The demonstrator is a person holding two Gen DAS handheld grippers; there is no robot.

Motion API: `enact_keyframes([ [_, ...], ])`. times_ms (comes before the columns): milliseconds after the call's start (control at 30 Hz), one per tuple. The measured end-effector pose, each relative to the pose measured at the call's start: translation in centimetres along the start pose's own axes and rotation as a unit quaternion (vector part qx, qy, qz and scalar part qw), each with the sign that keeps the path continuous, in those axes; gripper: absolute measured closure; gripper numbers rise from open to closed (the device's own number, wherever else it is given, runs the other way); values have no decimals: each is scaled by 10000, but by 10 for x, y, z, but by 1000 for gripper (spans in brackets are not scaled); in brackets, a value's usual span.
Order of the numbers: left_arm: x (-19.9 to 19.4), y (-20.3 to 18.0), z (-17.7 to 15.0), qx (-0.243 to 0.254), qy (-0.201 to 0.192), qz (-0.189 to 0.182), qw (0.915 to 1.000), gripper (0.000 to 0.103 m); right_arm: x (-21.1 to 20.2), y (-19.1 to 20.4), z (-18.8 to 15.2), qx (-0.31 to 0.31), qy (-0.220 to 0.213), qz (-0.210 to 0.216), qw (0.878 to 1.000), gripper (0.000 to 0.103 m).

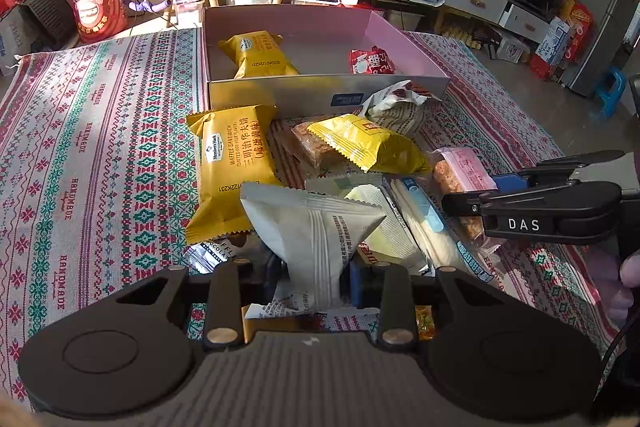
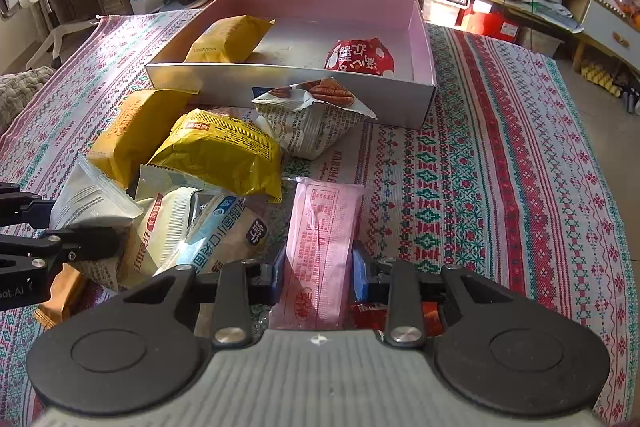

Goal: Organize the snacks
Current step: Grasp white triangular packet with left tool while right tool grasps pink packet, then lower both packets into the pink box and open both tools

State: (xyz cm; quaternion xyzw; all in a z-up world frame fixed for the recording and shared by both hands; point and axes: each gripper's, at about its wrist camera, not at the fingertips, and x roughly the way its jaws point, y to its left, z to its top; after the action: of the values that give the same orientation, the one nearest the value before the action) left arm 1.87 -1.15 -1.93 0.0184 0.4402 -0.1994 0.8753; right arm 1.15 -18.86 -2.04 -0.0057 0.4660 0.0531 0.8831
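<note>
The left gripper (image 1: 314, 277) is clamped on a grey snack packet (image 1: 316, 239); the right gripper (image 2: 320, 277) pinches a pink snack packet (image 2: 322, 247); two snacks lie in the box (image 2: 224, 83) toward the tablecloth's far edge; most remain piled outside.

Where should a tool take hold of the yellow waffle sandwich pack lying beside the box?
Pinch the yellow waffle sandwich pack across its narrow width near the middle, coming from above. It lies flat with the printed face up and its long sides exposed; its near crimped end is overlapped by the grey packet.
</note>
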Motion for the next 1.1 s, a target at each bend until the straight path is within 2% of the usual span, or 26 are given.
enact_keyframes([
  [367,-5,7,3,-320,27,-294,9991,66,-13,1,7,43,-205,190,9996,74],
  [733,-17,7,11,-416,-85,-479,9980,66,-25,-7,13,200,-363,298,9987,74],
  [1100,-26,7,37,-574,-436,-536,9960,66,-40,-16,39,462,-753,337,9955,74],
])
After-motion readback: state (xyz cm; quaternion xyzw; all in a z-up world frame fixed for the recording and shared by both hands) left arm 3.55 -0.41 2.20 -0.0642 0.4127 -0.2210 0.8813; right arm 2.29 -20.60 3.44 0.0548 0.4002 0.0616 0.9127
